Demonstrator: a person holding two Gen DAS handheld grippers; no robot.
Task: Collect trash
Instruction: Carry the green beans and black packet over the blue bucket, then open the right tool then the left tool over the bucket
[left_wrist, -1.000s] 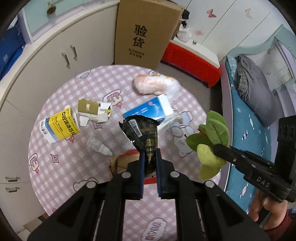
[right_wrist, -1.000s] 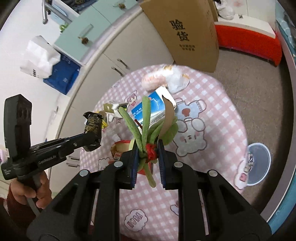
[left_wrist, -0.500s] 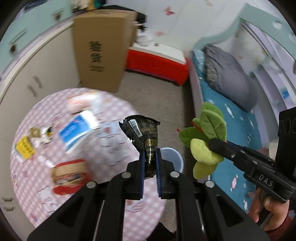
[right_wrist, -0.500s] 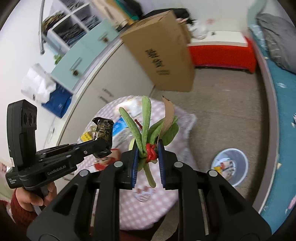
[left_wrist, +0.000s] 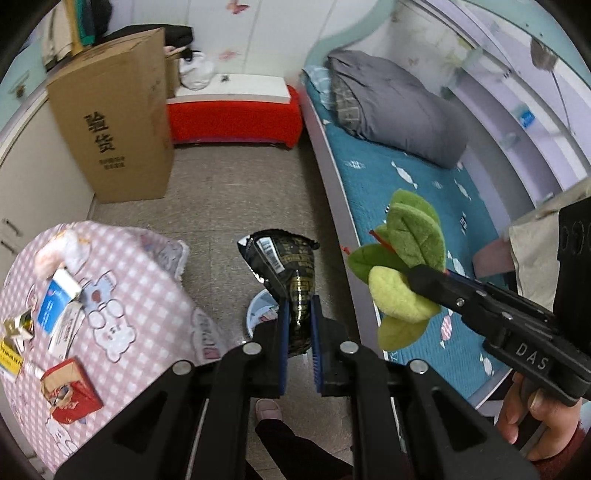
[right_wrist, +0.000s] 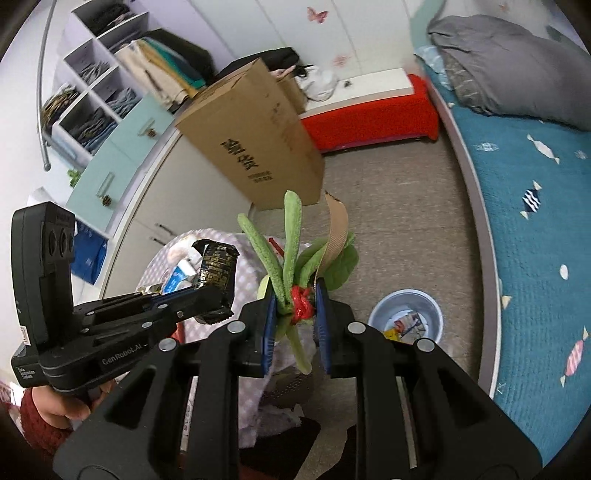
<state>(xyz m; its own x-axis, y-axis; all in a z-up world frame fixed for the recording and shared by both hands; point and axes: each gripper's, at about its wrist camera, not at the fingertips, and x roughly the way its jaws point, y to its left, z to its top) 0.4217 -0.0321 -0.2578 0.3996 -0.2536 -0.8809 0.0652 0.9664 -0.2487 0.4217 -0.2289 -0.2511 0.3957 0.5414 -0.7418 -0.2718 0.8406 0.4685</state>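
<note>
The left claw (left_wrist: 297, 325) pinches a black snack wrapper (left_wrist: 284, 258); the right claw (right_wrist: 295, 314) pinches a green felt plant (right_wrist: 295, 254). Bring both above the blue bin (right_wrist: 405, 314), at five o'clock, then release.

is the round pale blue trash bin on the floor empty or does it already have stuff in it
Not empty. The right wrist view looks down into the round pale blue trash bin and shows colourful wrappers and paper scraps at its bottom; it is far from full.

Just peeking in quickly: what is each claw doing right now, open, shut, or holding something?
Left claw: shut on the black snack wrapper.
Right claw: shut on the green felt leaf bundle.
</note>
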